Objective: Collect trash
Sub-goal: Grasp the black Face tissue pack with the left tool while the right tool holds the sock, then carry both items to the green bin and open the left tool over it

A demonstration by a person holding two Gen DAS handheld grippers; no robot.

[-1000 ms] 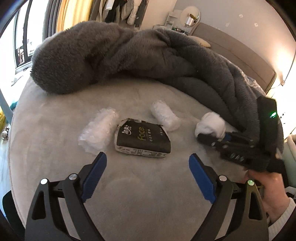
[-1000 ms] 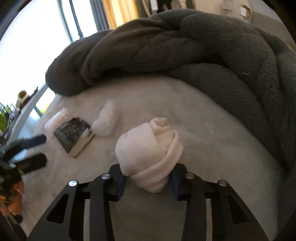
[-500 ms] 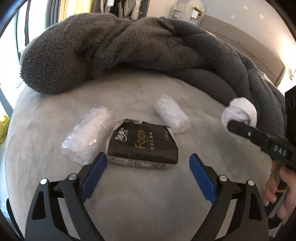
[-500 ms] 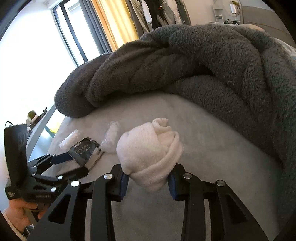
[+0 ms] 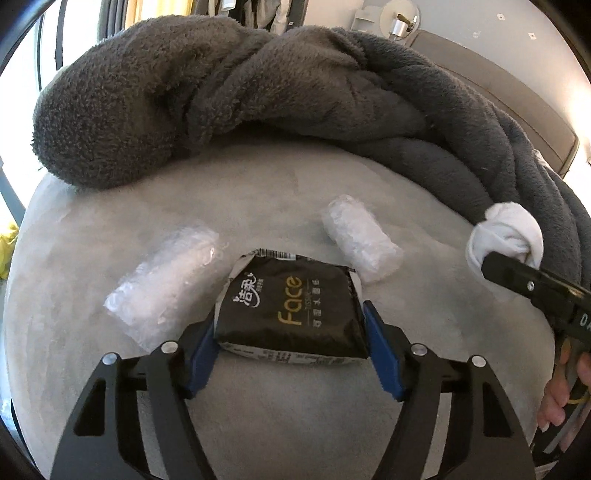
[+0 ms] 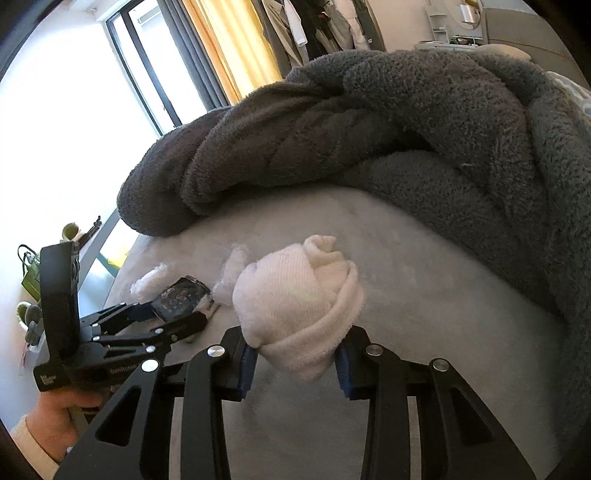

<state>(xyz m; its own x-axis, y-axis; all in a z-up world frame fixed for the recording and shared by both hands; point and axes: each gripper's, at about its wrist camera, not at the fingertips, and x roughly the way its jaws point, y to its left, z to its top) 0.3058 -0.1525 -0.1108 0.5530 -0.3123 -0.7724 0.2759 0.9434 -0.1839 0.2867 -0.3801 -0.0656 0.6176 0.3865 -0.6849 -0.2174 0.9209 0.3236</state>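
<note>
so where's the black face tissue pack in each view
Left wrist view: the black tissue pack lies low in the centre, between the closing left tongs, whose blue pads sit at its sides.
Right wrist view: the same pack is small at lower left, at the tips of the left tongs.
Shared landmark: the grey fleece blanket heaped behind it.

I'm in a bedroom at home. A fluffy grey blanket (image 5: 229,96) lies heaped on the bed (image 5: 280,184) before me. Clothes (image 6: 314,26) hang beside yellow curtains (image 6: 236,51).
</note>
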